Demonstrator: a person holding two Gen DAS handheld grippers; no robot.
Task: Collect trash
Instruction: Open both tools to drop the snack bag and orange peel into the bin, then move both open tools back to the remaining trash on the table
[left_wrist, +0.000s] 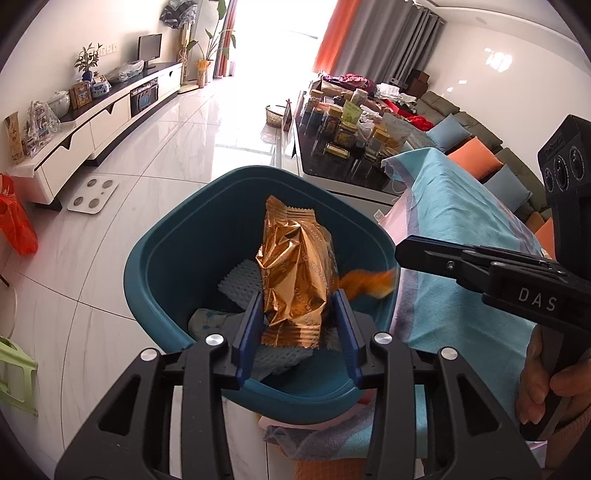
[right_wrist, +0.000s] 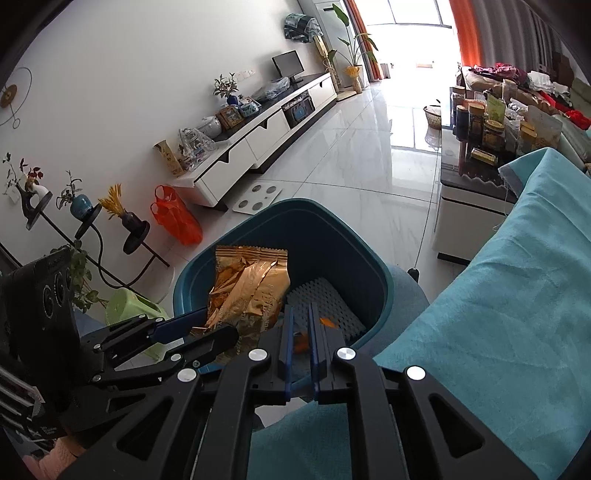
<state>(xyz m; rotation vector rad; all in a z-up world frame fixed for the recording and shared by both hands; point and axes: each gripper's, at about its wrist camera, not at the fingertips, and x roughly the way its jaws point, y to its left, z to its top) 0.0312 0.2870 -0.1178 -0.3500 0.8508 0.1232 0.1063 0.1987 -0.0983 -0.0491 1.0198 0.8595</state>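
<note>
Gold wrapper — left claw half-open

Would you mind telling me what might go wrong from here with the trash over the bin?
1. The gold wrapper between the pads of the left gripper stands tall over the teal bin; released, it may tip over the rim.
2. The blurred orange scrap under the right gripper is near the rim and could land on the blue cloth.
3. The grippers are close and might bump.
</note>
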